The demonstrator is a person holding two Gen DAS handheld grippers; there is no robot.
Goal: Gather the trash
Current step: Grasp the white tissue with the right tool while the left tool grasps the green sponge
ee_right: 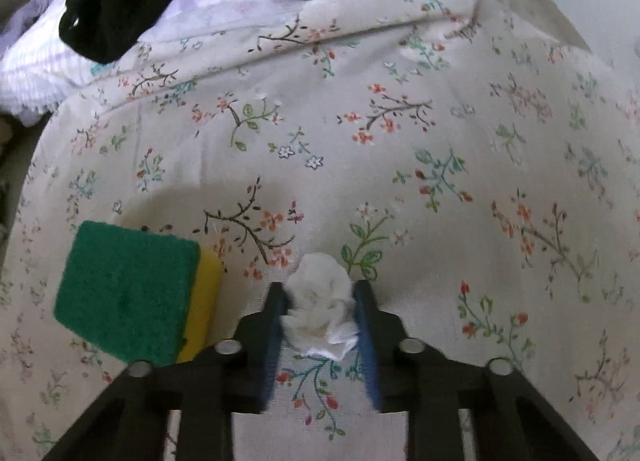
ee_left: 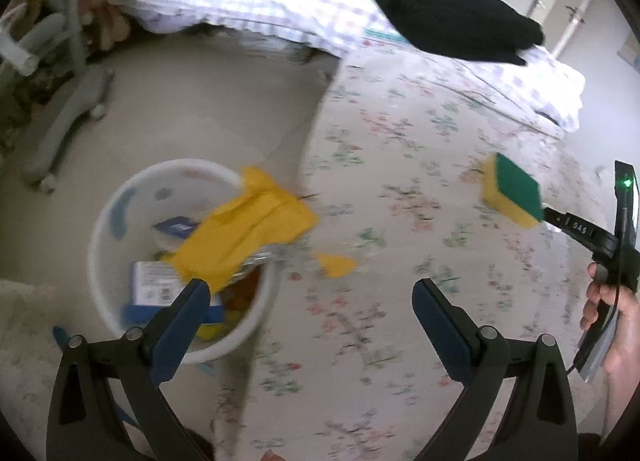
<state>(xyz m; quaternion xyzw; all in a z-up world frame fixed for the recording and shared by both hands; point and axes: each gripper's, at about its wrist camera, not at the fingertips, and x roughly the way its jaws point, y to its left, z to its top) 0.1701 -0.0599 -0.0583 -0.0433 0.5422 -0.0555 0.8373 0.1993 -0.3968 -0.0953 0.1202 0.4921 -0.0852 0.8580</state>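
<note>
Currently right gripper point(ee_right: 320, 311) fingers pinching tissue wad point(ee_right: 319, 311) above bed point(ee_right: 440, 181). Bin point(ee_left: 120, 197) on floor left of bed edge, below left gripper point(ee_left: 310, 297), fingers spread, empty. Judged carry: leftward.

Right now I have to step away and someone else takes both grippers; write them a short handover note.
Left gripper: open, empty, hovering between the white plastic bin and the bed edge.
Right gripper: shut on a crumpled white tissue, just above the floral bedsheet.
Bin, on the floor beside the bed: already holds a yellow paper sheet and small blue-and-white boxes.
Left: carry the tissue to the bin; a small yellow scrap lies on the sheet near the bin; the green-and-yellow sponge sits beside the right gripper.
</note>
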